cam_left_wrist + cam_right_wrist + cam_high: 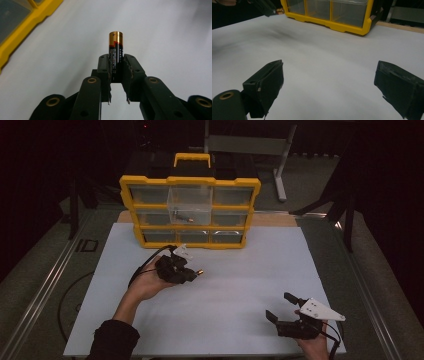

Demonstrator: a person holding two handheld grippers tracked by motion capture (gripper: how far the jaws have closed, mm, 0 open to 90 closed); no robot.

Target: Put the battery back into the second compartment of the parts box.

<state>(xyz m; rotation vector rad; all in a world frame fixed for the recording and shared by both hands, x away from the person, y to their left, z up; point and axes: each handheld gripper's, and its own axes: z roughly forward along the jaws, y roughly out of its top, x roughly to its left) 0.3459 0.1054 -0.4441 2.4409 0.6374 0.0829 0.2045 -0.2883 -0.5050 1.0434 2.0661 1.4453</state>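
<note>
My left gripper (192, 274) hangs over the white table (250, 270) just in front of the yellow organizer, shut on a black and gold battery (115, 50). The battery's gold tip (199, 271) sticks out past the jaws toward the right. In the left gripper view the two pads (104, 67) clamp the battery's lower half. My right gripper (280, 306) rests near the table's front right corner, open, with nothing between its fingers (268, 85).
A yellow organizer (190, 212) with clear drawers stands at the table's back edge; its middle drawer (190, 206) is pulled out and holds a small item. A metal stand (280, 165) is behind it. Dark floor surrounds the table.
</note>
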